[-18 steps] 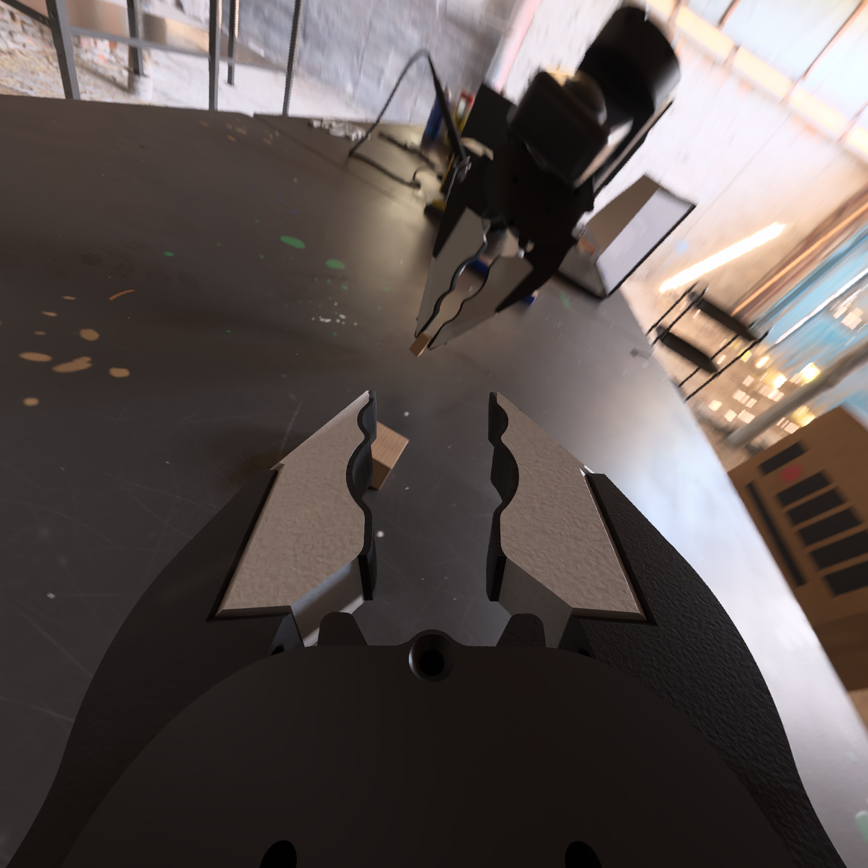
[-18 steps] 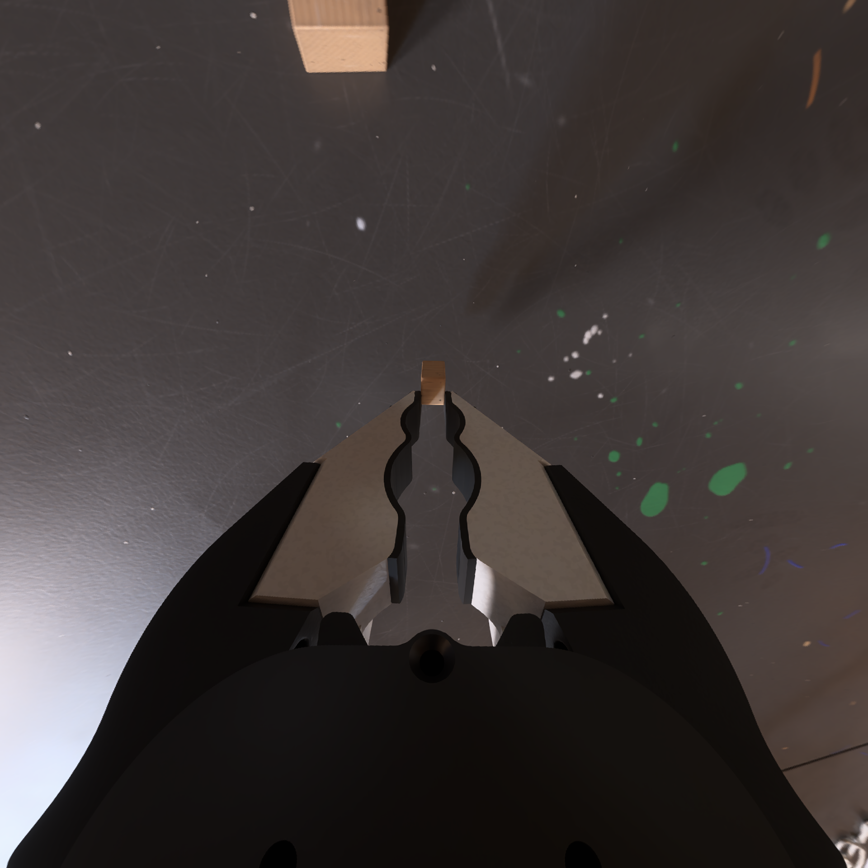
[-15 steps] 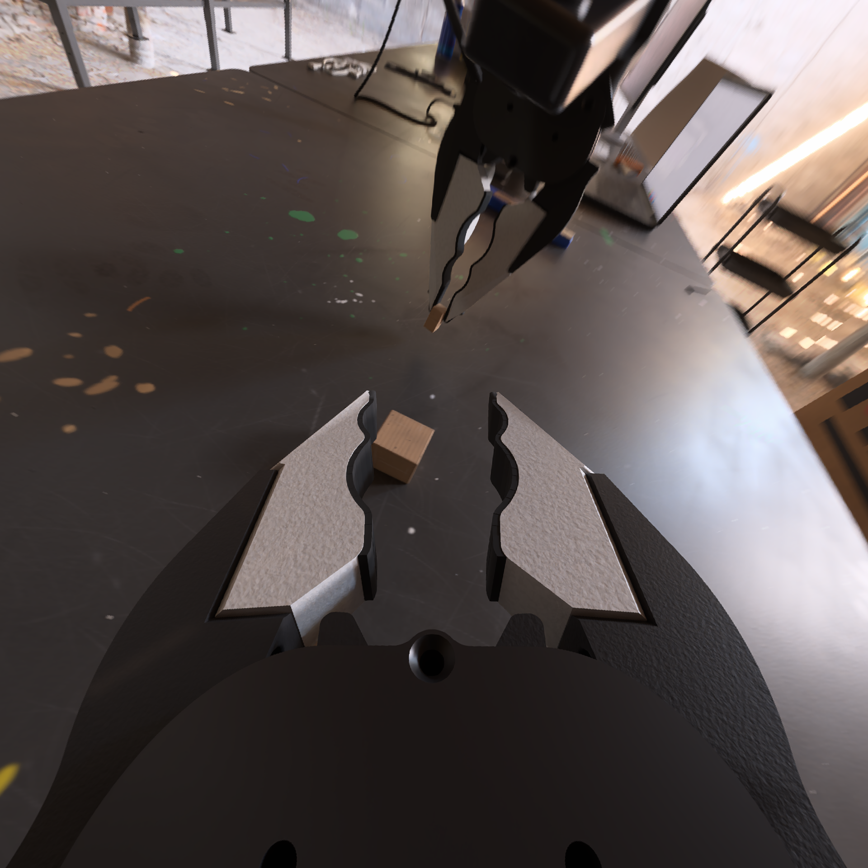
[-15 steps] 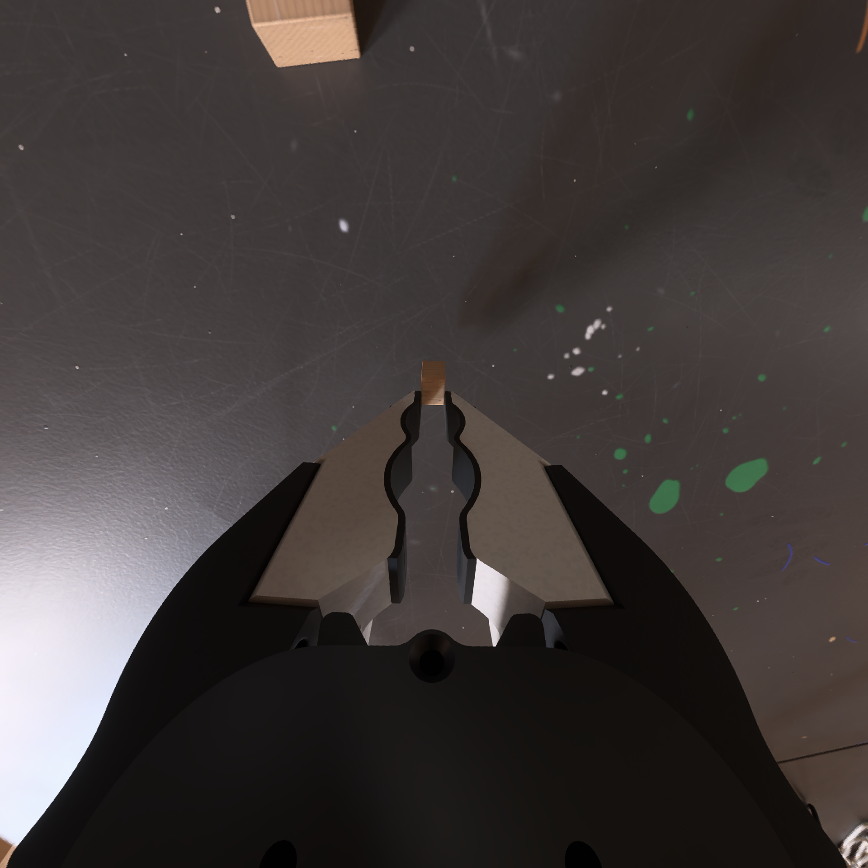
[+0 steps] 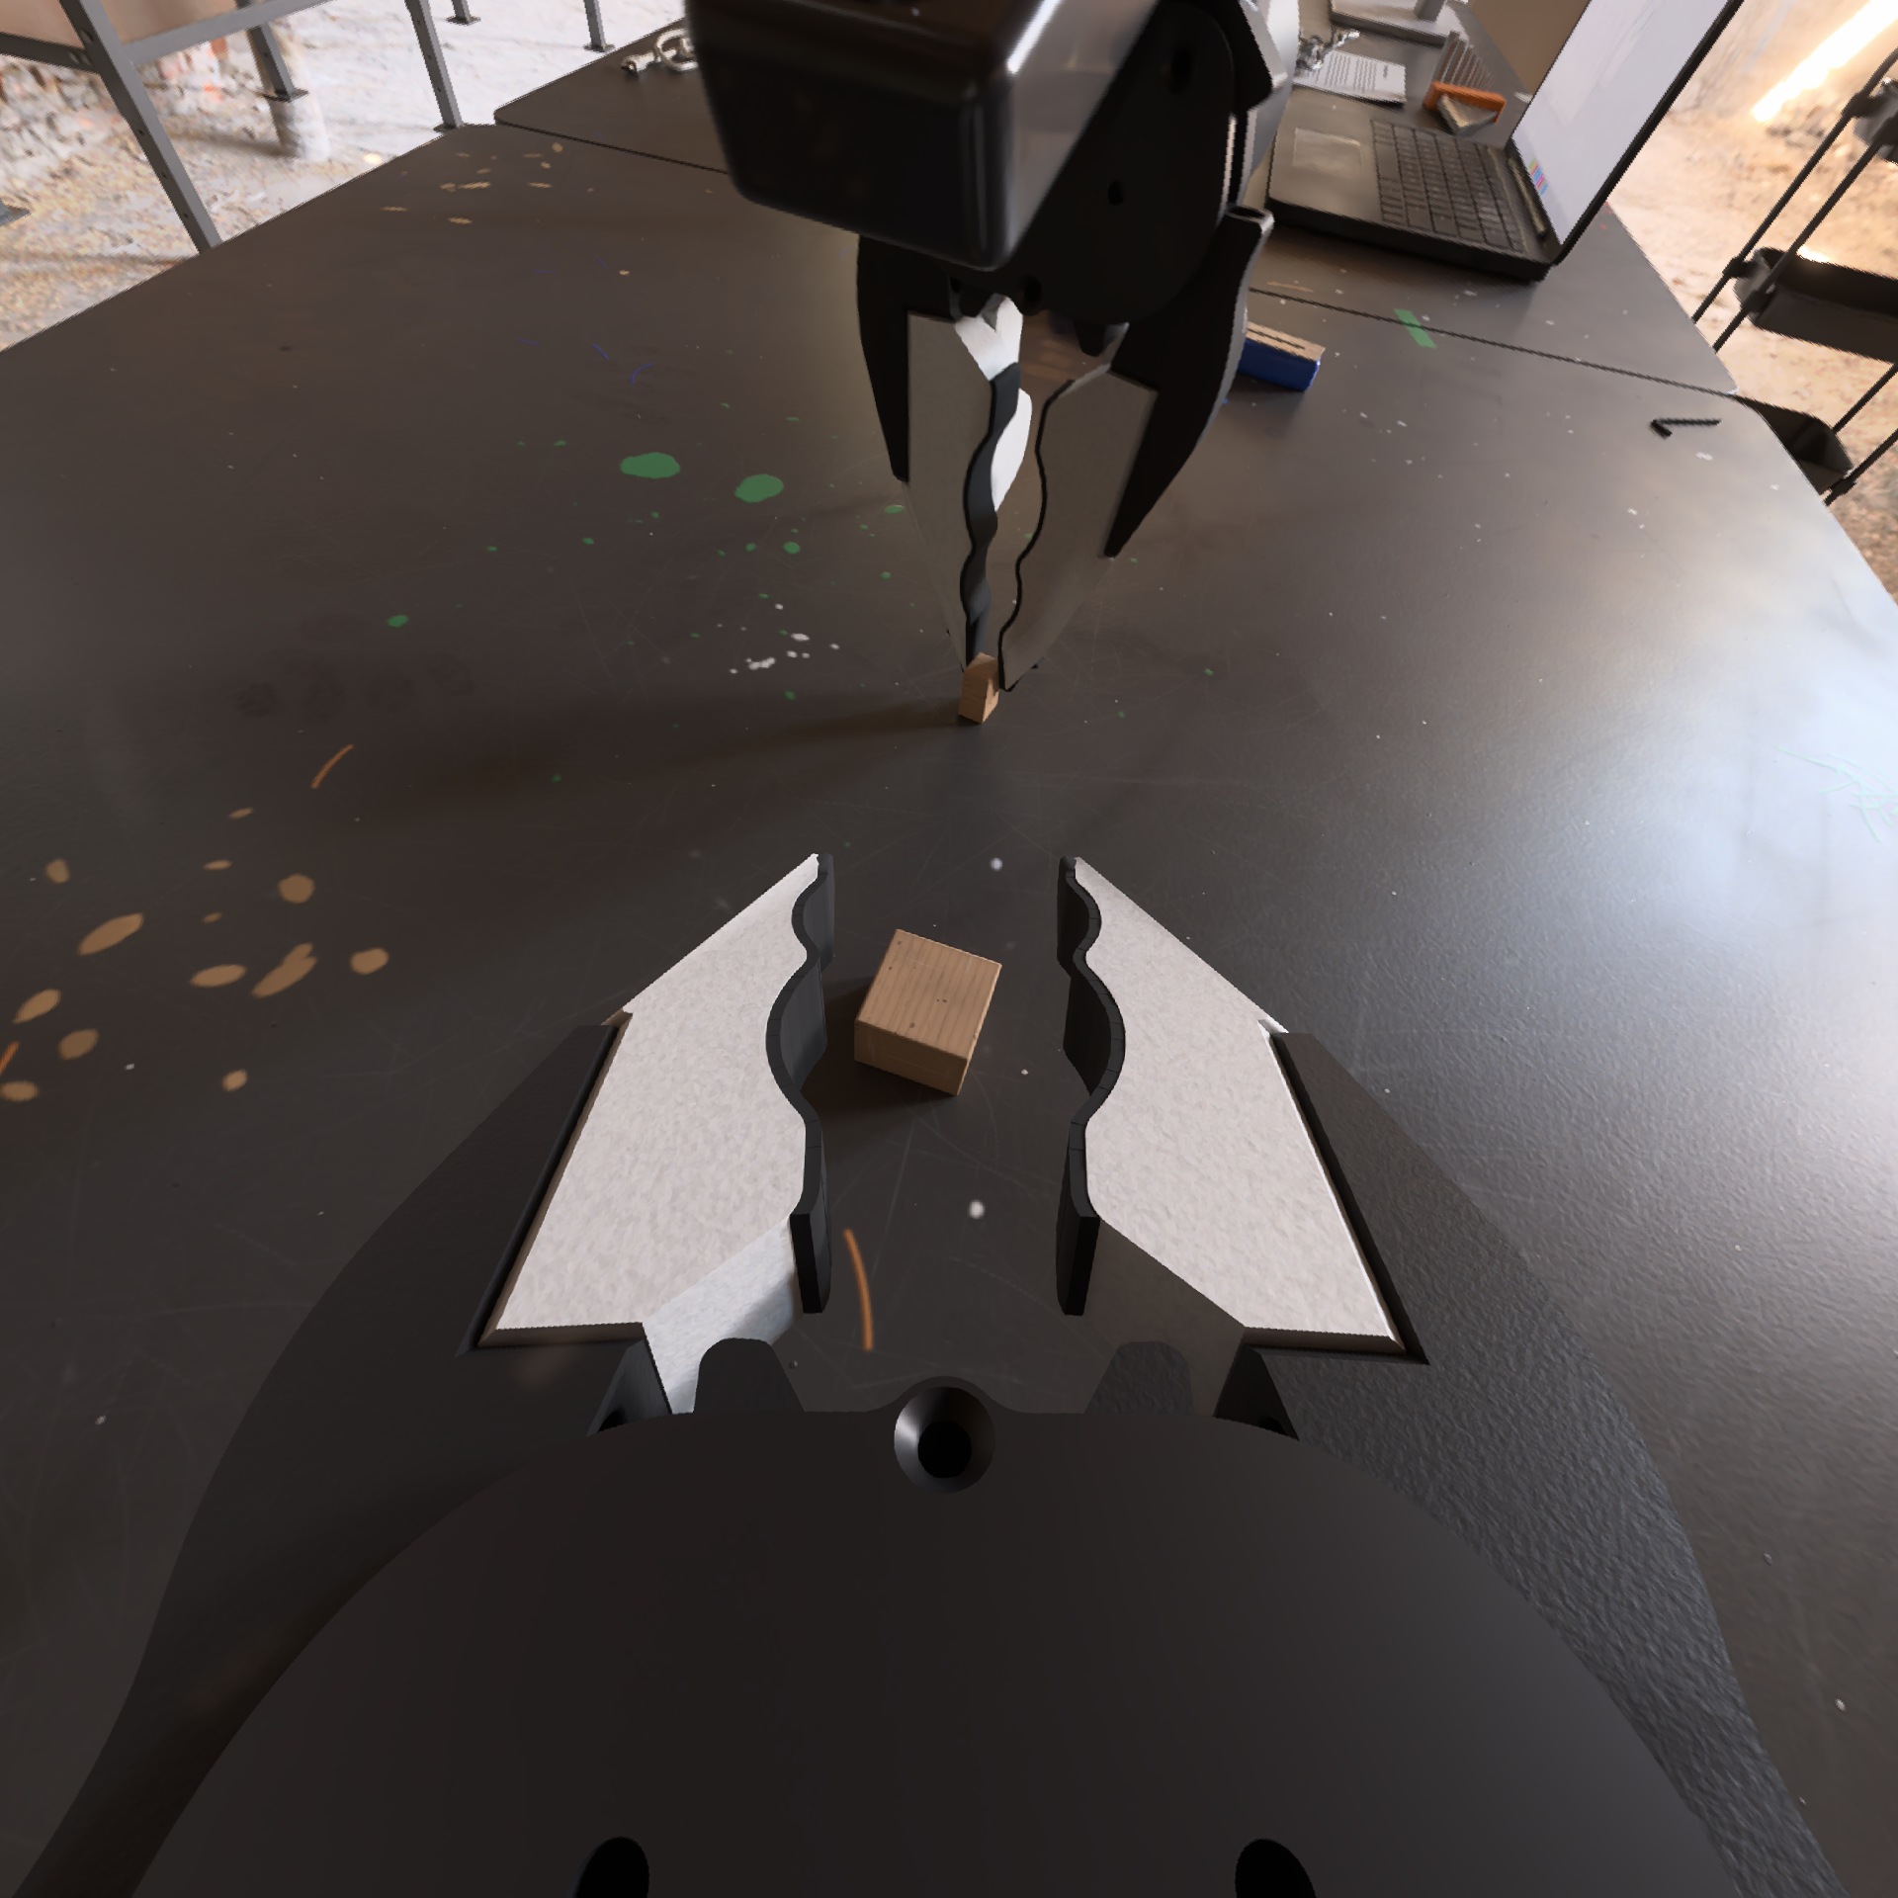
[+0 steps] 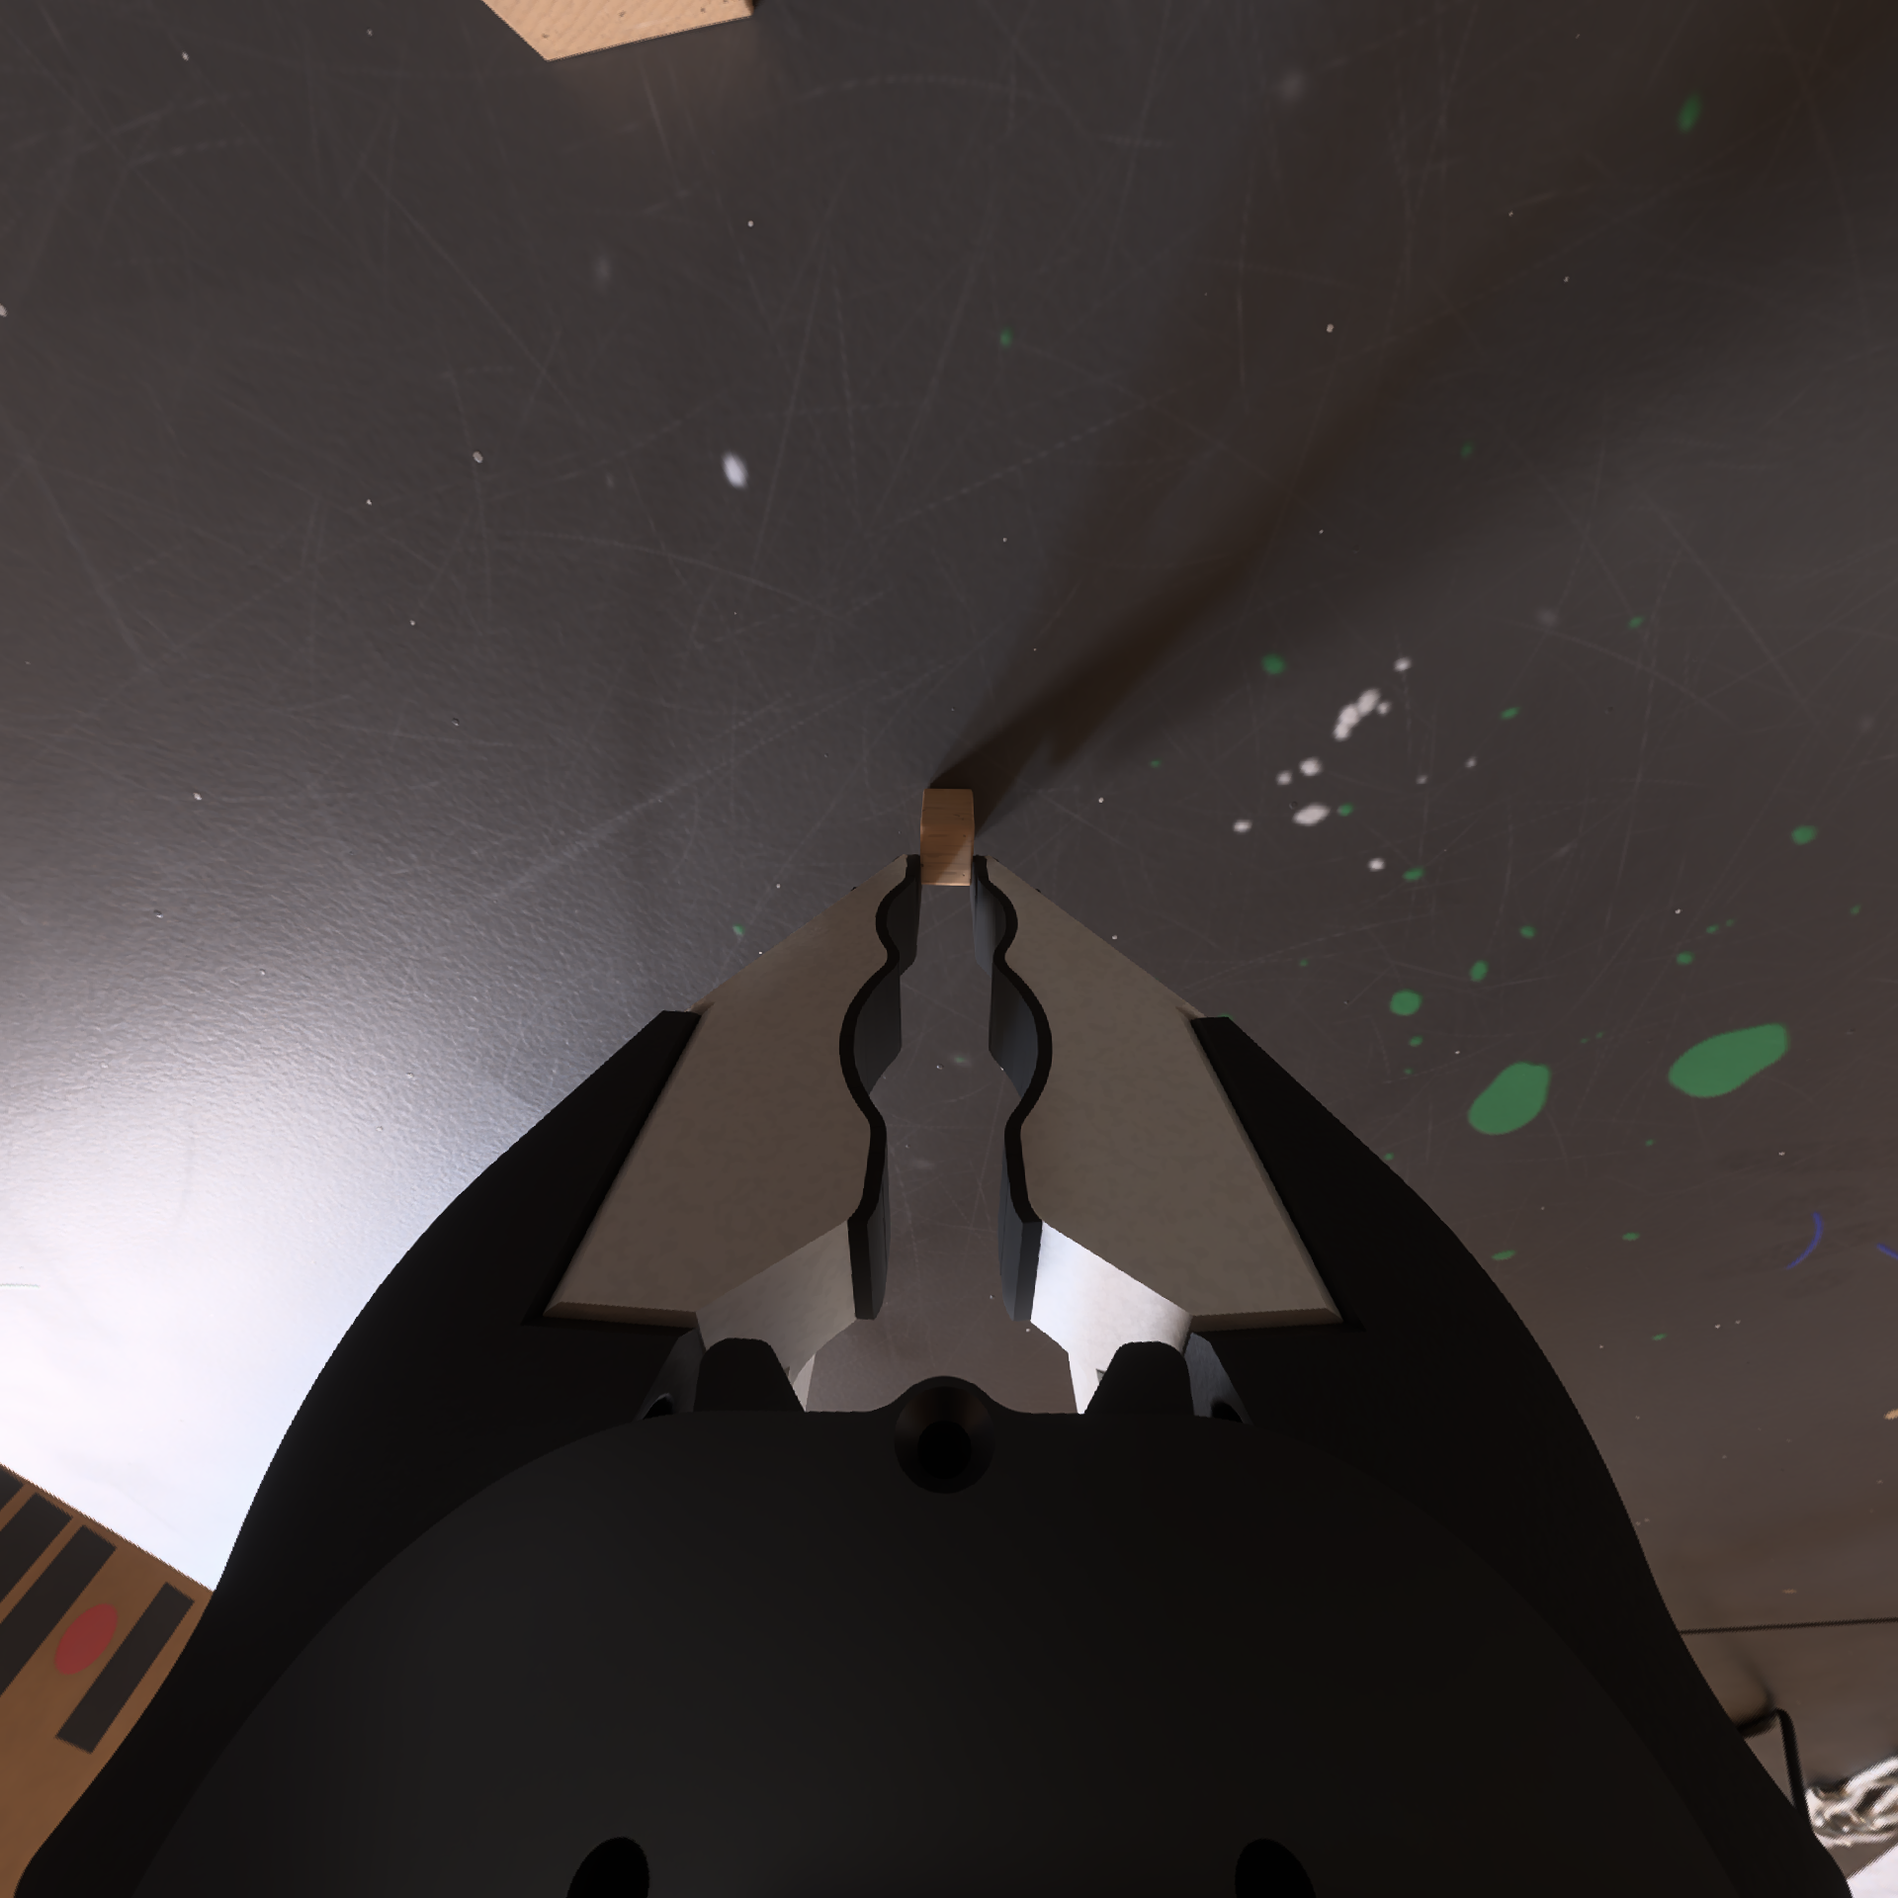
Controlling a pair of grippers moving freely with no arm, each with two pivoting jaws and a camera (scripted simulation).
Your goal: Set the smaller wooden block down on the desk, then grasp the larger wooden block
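The larger wooden block [image 5: 929, 1012] lies on the dark desk [image 5: 1438, 822] between the fingers of my left gripper [image 5: 945, 868], which is open and does not touch it. One corner of this block shows at the top edge of the right wrist view [image 6: 616, 21]. My right gripper [image 6: 946, 868] is shut on the smaller wooden block [image 6: 946, 834], which sticks out past the fingertips. In the left wrist view the right gripper [image 5: 988, 662] points straight down, and the small block [image 5: 978, 700] meets the desk beyond the larger block.
A laptop [image 5: 1458, 175] and a blue object [image 5: 1279, 359] sit at the desk's far right. Green paint spots [image 5: 652, 467] and orange paint spots [image 5: 257, 965] mark the desk. A cardboard box [image 6: 82, 1643] stands beyond the desk edge.
My right gripper has come down, bringing the small block to the desk surface. My left gripper has moved forward, so the larger block now lies between its fingers.
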